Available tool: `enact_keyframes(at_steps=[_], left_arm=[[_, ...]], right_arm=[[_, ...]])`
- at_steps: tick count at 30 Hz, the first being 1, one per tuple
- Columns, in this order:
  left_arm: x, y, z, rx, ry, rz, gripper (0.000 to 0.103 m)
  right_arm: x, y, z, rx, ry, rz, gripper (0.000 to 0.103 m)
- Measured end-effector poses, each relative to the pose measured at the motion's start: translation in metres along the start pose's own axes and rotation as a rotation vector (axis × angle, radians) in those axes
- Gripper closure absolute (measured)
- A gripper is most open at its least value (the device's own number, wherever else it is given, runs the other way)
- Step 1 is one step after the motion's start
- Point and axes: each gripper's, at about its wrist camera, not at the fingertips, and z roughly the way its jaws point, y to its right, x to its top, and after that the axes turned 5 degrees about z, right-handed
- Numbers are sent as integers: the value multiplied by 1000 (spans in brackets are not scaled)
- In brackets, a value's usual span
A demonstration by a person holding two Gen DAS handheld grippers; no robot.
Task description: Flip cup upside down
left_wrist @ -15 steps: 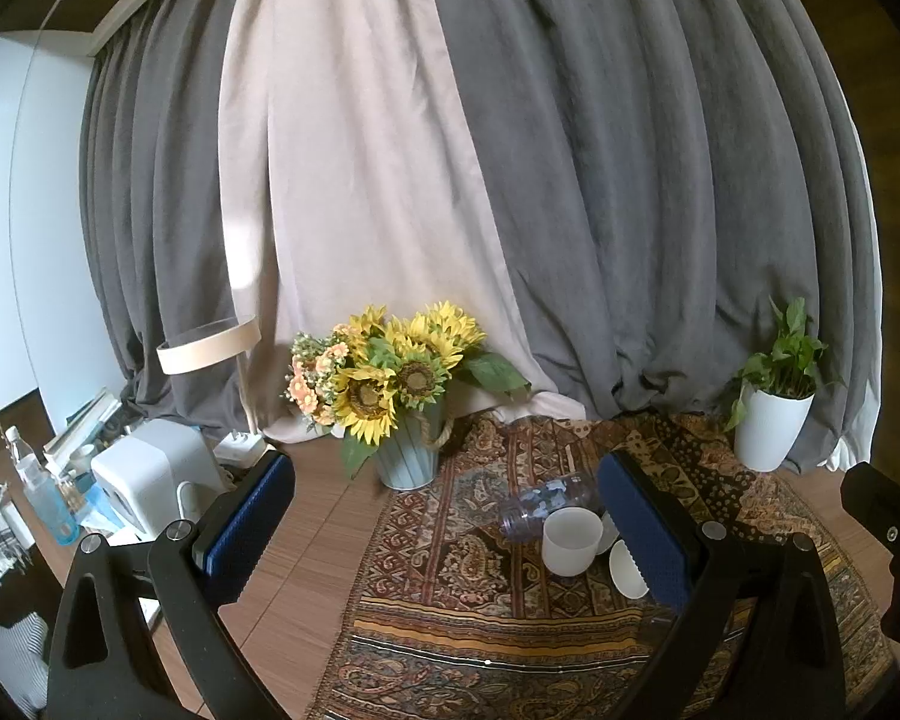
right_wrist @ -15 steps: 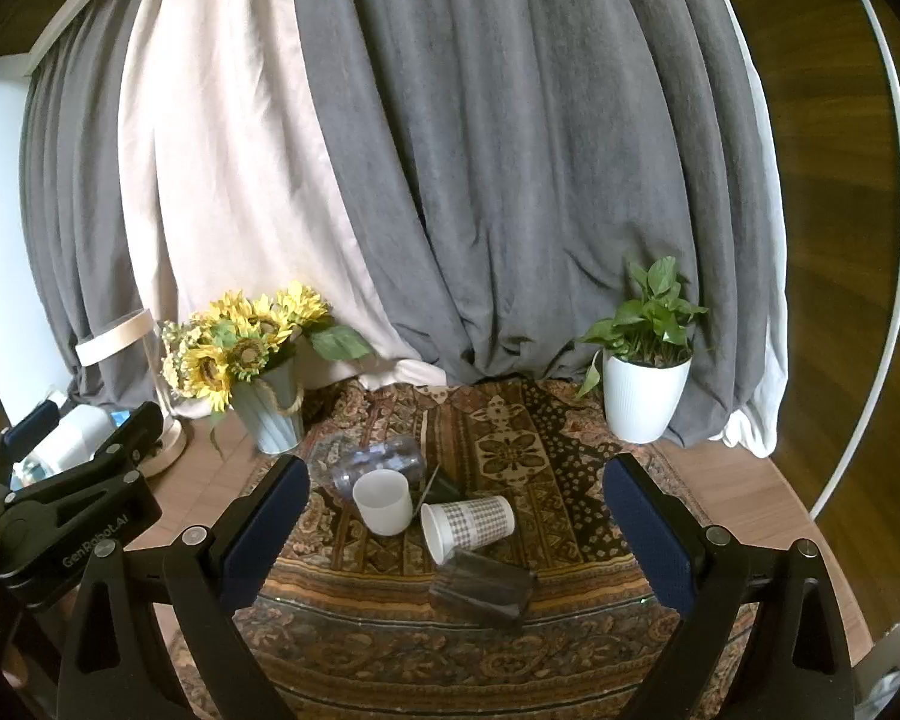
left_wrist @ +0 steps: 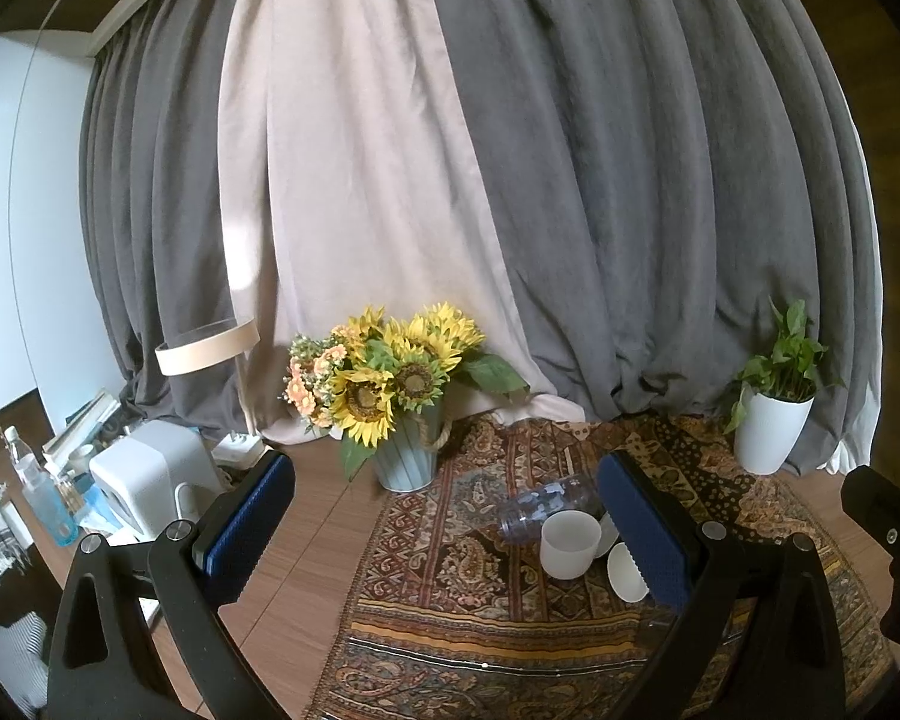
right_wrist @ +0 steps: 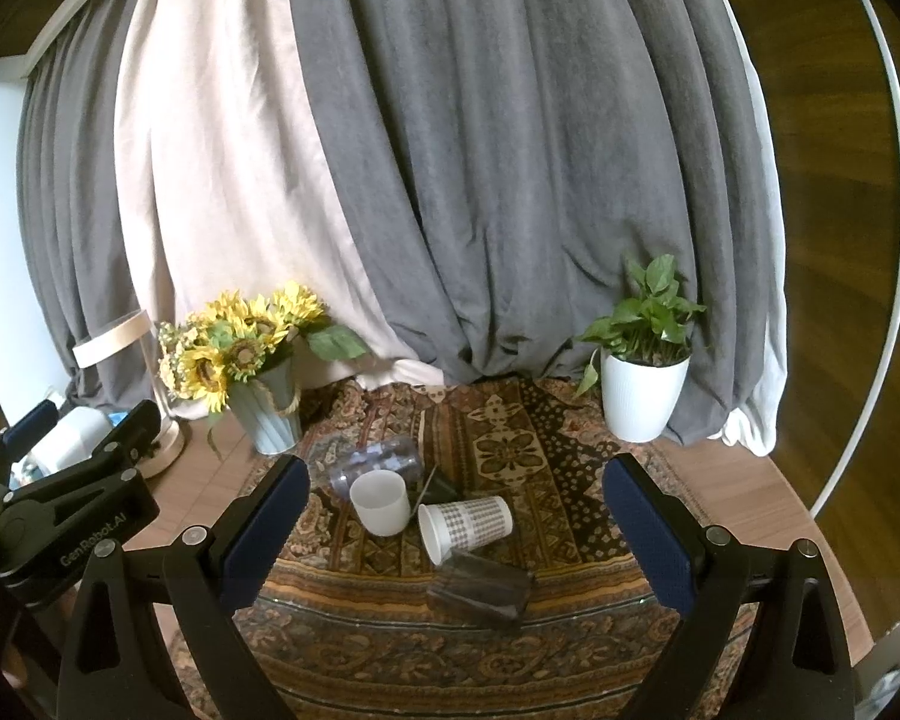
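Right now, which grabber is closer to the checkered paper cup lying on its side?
Probably the right gripper. The checkered cup lies between its open fingers, just ahead. The left gripper hangs off to the cup's left, with its finger hiding most of it.

wrist views, forward-facing, sharing patterned rug (left_wrist: 450, 588)

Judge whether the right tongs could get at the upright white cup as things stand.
Probably yes: the right tongs are open, and the white cup stands unobstructed from above, though a checked paper cup lies close beside it.
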Motion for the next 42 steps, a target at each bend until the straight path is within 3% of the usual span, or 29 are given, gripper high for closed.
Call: enact_keyframes(at_steps=[21,25,34,37,42], left_arm=[[5,5,-1,19,-5,-1,0],[3,14,1,40,-38,1,0],[-12,44,20,85,-176,-10,0],[-22,56,34,97,-260,-43,0],[-34,68,48,135,-335,-93,0]], right_arm=[[1,6,1,10,-8,-1,4],[1,10,5,19,-26,-14,4],[0,31,46,86,-207,-62,4],[-3,38,69,116,-309,-99,4],[-15,43,110,197,-494,-164,5]])
